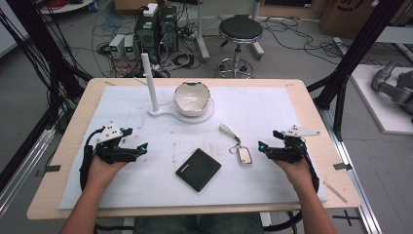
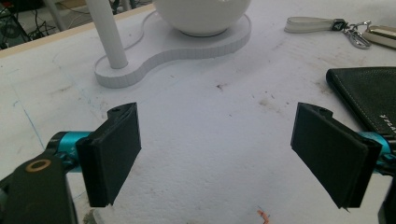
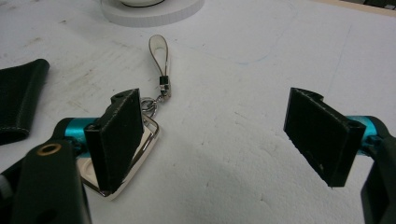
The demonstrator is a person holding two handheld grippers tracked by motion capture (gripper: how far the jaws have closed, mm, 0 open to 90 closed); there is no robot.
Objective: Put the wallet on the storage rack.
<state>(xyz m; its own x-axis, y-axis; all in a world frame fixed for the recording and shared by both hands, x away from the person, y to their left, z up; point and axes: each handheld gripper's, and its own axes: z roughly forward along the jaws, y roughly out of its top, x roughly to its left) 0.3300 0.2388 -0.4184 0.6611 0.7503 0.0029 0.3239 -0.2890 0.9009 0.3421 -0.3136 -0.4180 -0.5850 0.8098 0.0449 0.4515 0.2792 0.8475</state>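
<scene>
From the high view, the left claw (image 1: pixel 144 148) and the right claw (image 1: pixel 261 147) rested low on the white-covered desk (image 1: pixel 272 105), both released and empty, facing each other. Between them lay the black wallet (image 1: pixel 198 168), nearer the middle, and the key fob (image 1: pixel 244 156) just inward of the right claw, its strap (image 1: pixel 228 130) running away toward the bowl (image 1: pixel 192 97) on its white stand (image 1: pixel 168 115). This looked like a ready stance, each hand flanking the loose items before a pick.

In the left gripper view, the left claw (image 2: pixel 217 156) stood wide open over bare cloth; the wallet (image 2: pixel 369 100) sat beyond its right jaw, untouched, and the stand's post (image 2: pixel 106 32) rose ahead to the left.

In the right gripper view, the right claw (image 3: pixel 212 142) gaped too. The key fob (image 3: pixel 144 140) lay partly behind its left jaw, apparently not gripped, so a small shift sideways would probably be needed to straddle it.
</scene>
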